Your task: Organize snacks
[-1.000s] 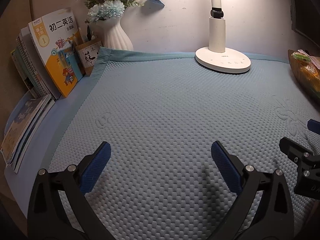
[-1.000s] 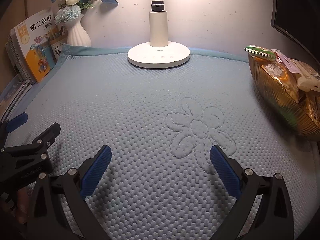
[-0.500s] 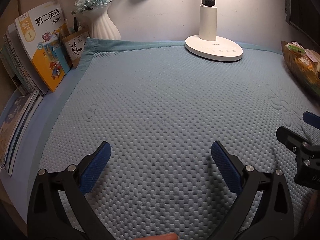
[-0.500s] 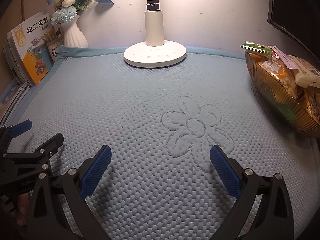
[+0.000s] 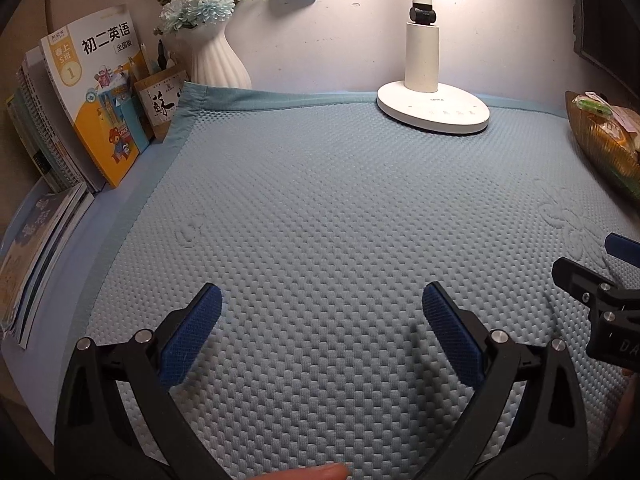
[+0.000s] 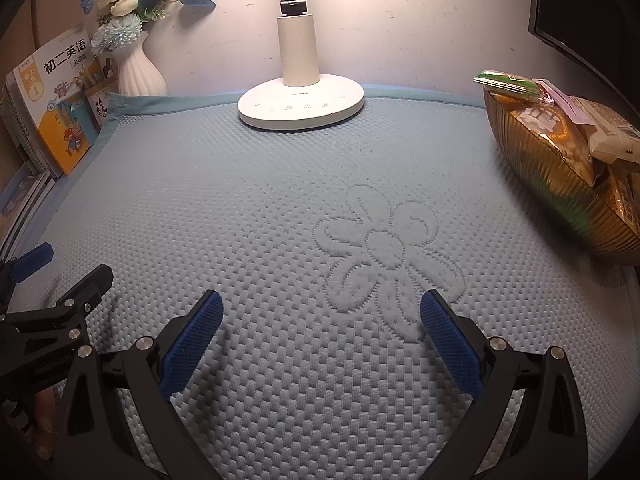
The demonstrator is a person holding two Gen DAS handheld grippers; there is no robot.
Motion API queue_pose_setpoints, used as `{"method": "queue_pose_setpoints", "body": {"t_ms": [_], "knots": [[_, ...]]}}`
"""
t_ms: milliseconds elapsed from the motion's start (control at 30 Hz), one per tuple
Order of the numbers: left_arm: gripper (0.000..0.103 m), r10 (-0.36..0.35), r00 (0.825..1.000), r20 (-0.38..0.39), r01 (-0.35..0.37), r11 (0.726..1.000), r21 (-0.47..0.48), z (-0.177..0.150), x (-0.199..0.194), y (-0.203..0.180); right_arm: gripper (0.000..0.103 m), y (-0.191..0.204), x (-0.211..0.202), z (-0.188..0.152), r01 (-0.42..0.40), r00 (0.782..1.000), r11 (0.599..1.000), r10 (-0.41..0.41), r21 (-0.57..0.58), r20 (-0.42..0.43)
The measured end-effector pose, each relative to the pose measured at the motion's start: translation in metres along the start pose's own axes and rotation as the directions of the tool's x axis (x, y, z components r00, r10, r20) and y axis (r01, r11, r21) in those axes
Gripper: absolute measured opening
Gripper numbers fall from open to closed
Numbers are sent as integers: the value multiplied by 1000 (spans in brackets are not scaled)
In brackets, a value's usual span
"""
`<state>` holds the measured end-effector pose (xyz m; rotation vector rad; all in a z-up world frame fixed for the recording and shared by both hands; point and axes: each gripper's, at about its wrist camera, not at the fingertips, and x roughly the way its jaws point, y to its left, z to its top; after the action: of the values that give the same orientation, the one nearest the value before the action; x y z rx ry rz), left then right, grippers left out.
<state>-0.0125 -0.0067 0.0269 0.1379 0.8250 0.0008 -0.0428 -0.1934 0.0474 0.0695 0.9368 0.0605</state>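
Both claws spread wide and empty above the quilted blue mat (image 6: 280, 208): left gripper (image 5: 320, 312), right gripper (image 6: 320, 312). Since a moment ago, drawn slightly closer to the white lamp base (image 6: 301, 104), flower stitching (image 6: 384, 256) now nearer the right gripper's blue pads. Snacks (image 6: 560, 120) in crinkly wrappers heaped in the ribbed gold bowl (image 6: 560, 196) at far right, well apart from either claw.

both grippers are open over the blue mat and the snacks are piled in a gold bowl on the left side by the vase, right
Not quite. The gold bowl of snacks sits on the right side of the mat, opposite the vase, as the right wrist view shows. Both the left gripper and right gripper are open.
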Motion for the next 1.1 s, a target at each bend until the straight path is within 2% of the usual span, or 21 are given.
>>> {"method": "queue_pose_setpoints", "body": {"t_ms": [633,1100], "knots": [[100,-13,999,-35,13,1000,2,1,7,1,98,-2,7,-1,21,999,1000,-21,11,-25],[100,11,1000,-25,-11,1000,16,0,4,-2,98,-4,6,-2,14,1000,1000,-13,24,-27]]}}
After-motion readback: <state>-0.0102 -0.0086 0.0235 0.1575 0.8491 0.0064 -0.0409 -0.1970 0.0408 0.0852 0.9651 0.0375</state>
